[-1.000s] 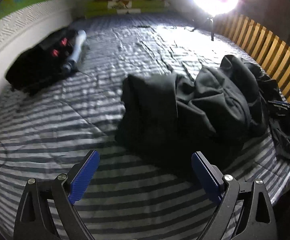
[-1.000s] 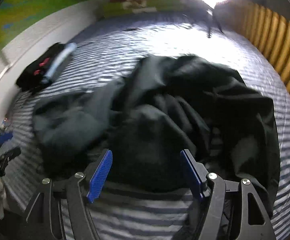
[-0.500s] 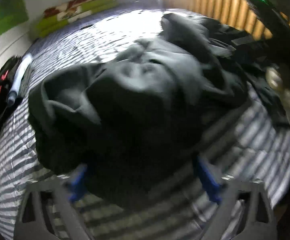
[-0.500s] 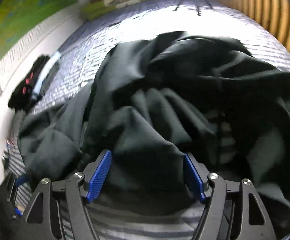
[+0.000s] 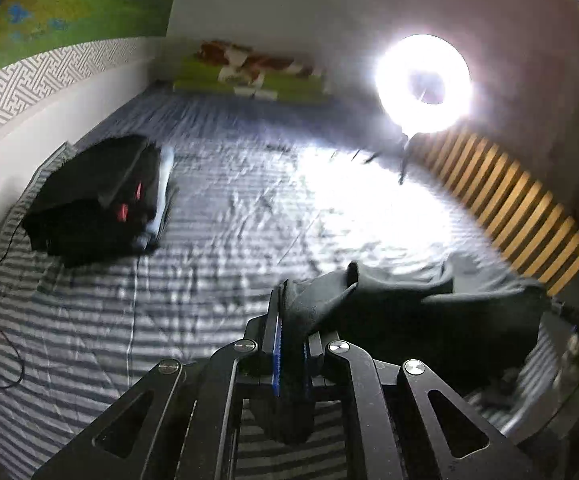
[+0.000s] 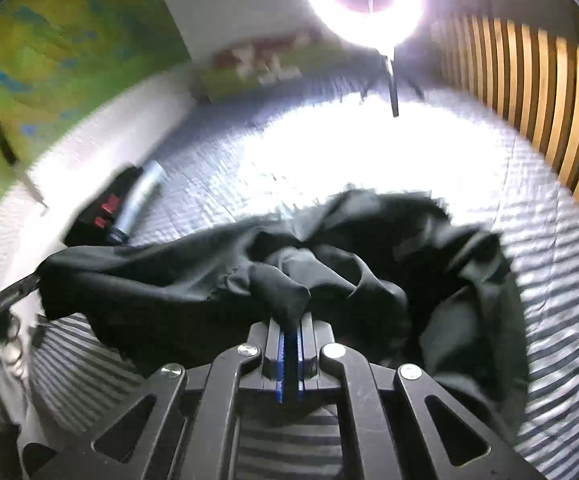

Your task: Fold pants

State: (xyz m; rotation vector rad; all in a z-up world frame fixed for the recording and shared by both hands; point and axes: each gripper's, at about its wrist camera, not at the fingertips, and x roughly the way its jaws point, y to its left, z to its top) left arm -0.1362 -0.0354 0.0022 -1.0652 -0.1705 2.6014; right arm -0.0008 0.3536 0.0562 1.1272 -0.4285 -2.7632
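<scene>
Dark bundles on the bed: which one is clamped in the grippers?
The crumpled black pants, near the slatted side. Both the left gripper and the right gripper pinch its cloth. The black bag with red marks lies untouched by the wall.

The pants (image 6: 193, 280) are matt black woven cloth, soft and heavily creased, and the bedcover (image 5: 217, 240) under them is quilted cloth in grey and white stripes with a slight sheen where the ring light (image 5: 423, 82) strikes it at 12 o'clock. Each gripper frame is matt black plastic or coated metal with bright metal pivot pins, and its pads (image 6: 281, 364) are ribbed blue plastic. At 3 o'clock the slatted rail (image 5: 509, 208) is smooth, pale varnished wood.
</scene>
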